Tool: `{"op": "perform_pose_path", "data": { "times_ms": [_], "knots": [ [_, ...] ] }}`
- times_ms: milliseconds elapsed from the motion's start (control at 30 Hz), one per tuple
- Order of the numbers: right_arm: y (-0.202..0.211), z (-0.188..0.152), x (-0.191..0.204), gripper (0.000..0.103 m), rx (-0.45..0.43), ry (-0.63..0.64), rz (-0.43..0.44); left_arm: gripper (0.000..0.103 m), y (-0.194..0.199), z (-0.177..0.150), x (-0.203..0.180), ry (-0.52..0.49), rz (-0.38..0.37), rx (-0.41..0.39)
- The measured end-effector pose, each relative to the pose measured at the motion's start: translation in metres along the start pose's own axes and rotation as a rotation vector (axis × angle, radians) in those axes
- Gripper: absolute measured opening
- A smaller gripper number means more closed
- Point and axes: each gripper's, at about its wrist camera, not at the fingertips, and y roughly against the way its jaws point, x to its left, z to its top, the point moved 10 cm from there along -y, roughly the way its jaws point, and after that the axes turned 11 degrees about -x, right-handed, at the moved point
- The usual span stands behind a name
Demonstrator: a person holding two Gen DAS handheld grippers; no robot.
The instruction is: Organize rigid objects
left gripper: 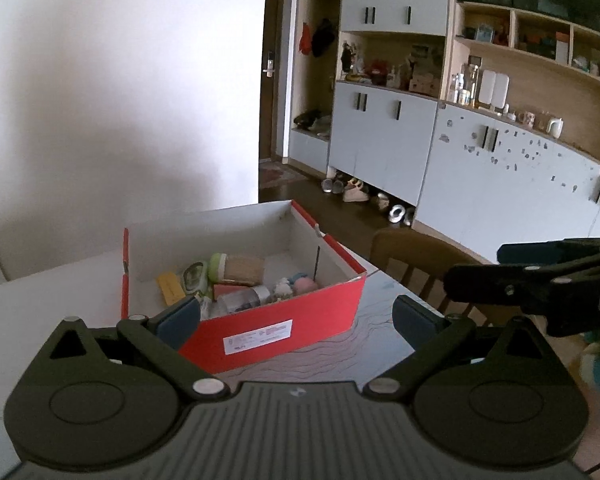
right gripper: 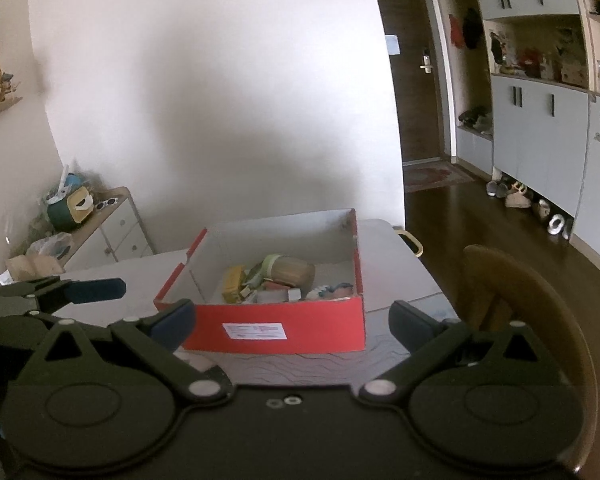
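Before the left wrist camera, on a pale table: one red box, lid off, white inside, white label on its near wall. Left gripper stood spread to its widest, empty, both pads clear of the box; its left pad overlapped the box's near corner in the picture, though contact could not be judged. Contents seen: a capped wooden-toned cylinder lying on its side, a yellow packet, a clear bottle, a pink round item. Right gripper entered from the right edge, side-on, above a wooden chair. Peculiar to this view: grey cupboards with open shelves, and shoes on the dark floor beneath.

Before the right wrist camera: same box, seen more squarely, same jumble inside. Right gripper stood released and wide, nothing between its pads, short of the box. Left gripper showed at the left edge, over the table. Peculiar to this view: a low drawer unit against the wall, cluttered on top, and a brown door.
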Motion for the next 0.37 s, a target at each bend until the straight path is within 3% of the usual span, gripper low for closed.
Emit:
{"op": "perform_pose_path", "data": {
  "times_ms": [367],
  "knots": [
    [0.015,-0.001,-0.009,0.103,-0.009,-0.014,-0.021,0.103,-0.002,0.001,-0.006,0.012,0.002,-0.001]
  ]
}}
